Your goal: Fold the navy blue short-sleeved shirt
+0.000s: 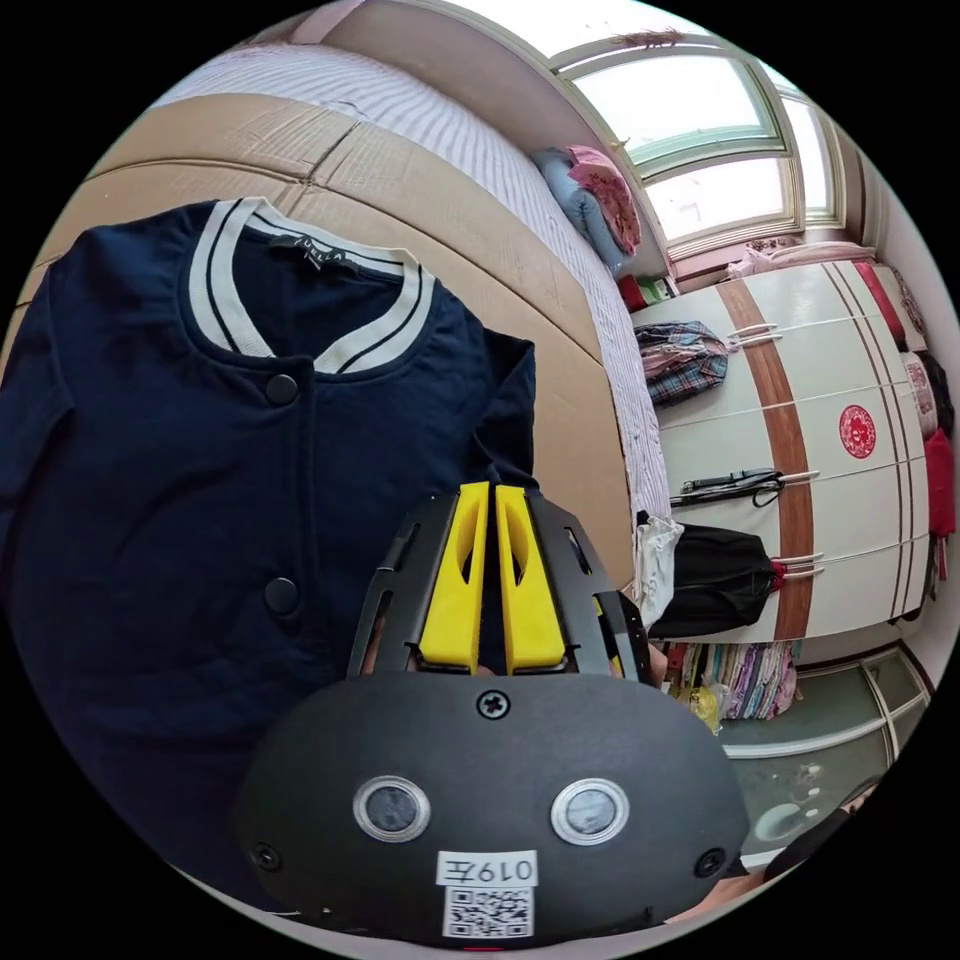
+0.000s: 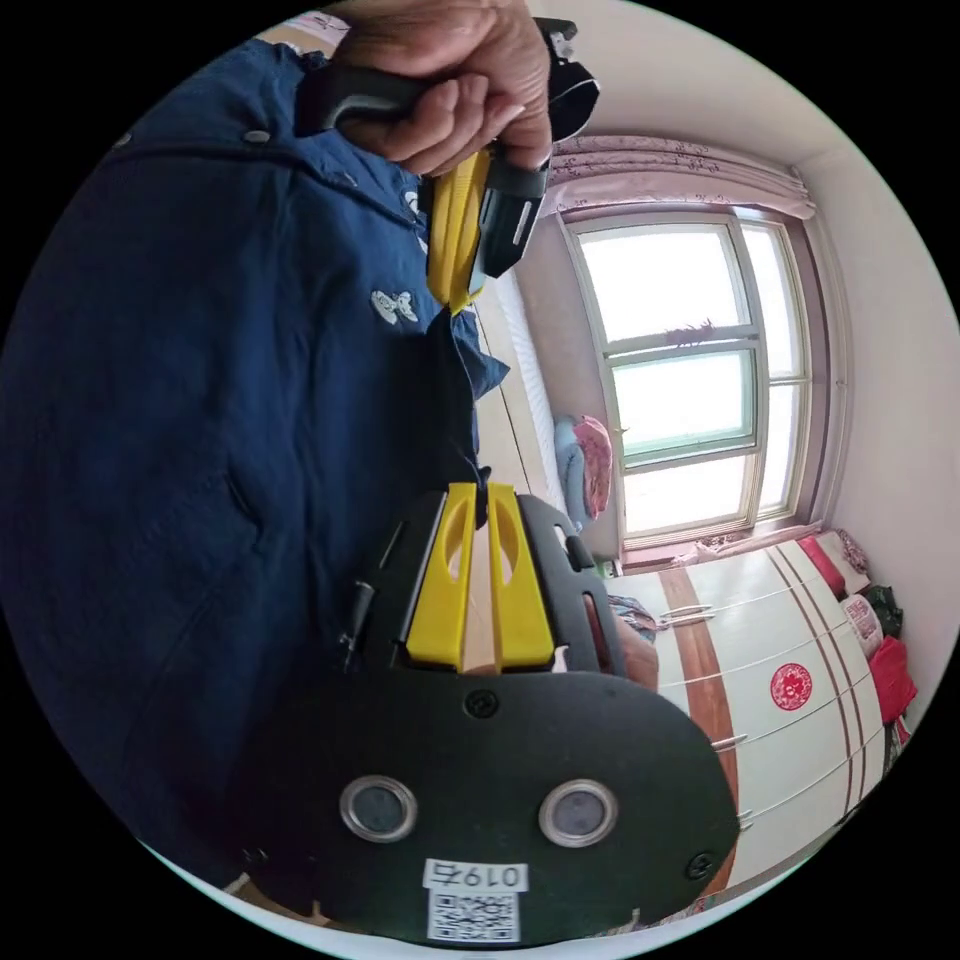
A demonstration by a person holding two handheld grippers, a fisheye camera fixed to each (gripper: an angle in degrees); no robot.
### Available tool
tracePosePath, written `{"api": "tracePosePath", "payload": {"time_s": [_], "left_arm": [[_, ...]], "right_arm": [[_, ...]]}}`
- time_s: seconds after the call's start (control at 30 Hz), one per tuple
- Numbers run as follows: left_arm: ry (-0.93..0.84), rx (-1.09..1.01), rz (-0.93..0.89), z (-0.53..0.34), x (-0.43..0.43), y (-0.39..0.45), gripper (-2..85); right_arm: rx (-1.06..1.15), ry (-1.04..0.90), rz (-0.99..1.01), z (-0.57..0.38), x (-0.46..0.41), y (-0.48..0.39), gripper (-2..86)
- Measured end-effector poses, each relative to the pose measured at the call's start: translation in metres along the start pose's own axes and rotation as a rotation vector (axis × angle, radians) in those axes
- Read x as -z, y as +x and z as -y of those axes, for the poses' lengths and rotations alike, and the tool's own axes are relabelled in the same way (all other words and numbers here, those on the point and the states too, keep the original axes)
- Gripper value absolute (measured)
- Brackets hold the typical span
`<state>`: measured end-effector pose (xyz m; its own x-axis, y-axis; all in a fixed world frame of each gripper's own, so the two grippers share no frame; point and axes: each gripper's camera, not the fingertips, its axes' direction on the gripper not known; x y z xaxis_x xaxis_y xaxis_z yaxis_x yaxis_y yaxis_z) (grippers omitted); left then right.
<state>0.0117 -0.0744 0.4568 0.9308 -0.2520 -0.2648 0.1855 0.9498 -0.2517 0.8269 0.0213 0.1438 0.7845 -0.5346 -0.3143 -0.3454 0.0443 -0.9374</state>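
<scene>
The navy blue shirt (image 1: 180,470) lies front up on flattened cardboard (image 1: 440,210), with its white striped collar (image 1: 225,300) and dark buttons showing. My left gripper (image 1: 492,490) is shut on the shirt's edge by the sleeve (image 1: 508,390), which is lifted and folded inward. In the right gripper view the shirt (image 2: 200,420) spreads across the left side. My right gripper (image 2: 480,492) is shut on a pinch of its edge. Above it a hand (image 2: 450,70) holds the left gripper (image 2: 452,295), whose yellow jaws clamp the same edge further along.
The cardboard rests on a bed with a striped sheet (image 1: 480,150) and pillows (image 1: 600,200) at its far end. A white wardrobe (image 1: 830,450) with clothes hung on its handles stands beyond the bed. A large window (image 2: 690,380) lights the room.
</scene>
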Motion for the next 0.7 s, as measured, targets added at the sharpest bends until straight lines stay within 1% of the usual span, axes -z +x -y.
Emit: {"api": "tracePosePath", "payload": {"time_s": [0.07, 0.17, 0.43, 0.53, 0.63, 0.7], "left_arm": [[-0.010, 0.018, -0.018, 0.004, 0.001, -0.012, 1.5], [-0.037, 0.015, 0.013, 0.001, -0.002, -0.023, 1.5], [-0.052, -0.007, 0.005, 0.000, 0.010, -0.039, 1.6], [-0.121, -0.047, 0.029, 0.007, 0.004, -0.034, 1.7], [-0.108, -0.064, 0.045, 0.014, 0.008, -0.031, 1.7], [-0.037, -0.070, 0.001, 0.019, 0.023, -0.032, 2.0]], "right_arm": [[0.034, 0.014, -0.030, 0.011, 0.014, 0.004, -0.6], [0.082, -0.012, -0.065, 0.031, 0.024, 0.006, -0.7], [0.104, 0.000, -0.070, 0.070, 0.062, 0.037, -0.6], [0.120, -0.005, -0.121, 0.085, 0.073, 0.042, -0.6], [0.136, -0.021, -0.127, 0.099, 0.086, 0.055, -0.6], [0.187, -0.017, -0.160, 0.107, 0.095, 0.057, -0.6]]}}
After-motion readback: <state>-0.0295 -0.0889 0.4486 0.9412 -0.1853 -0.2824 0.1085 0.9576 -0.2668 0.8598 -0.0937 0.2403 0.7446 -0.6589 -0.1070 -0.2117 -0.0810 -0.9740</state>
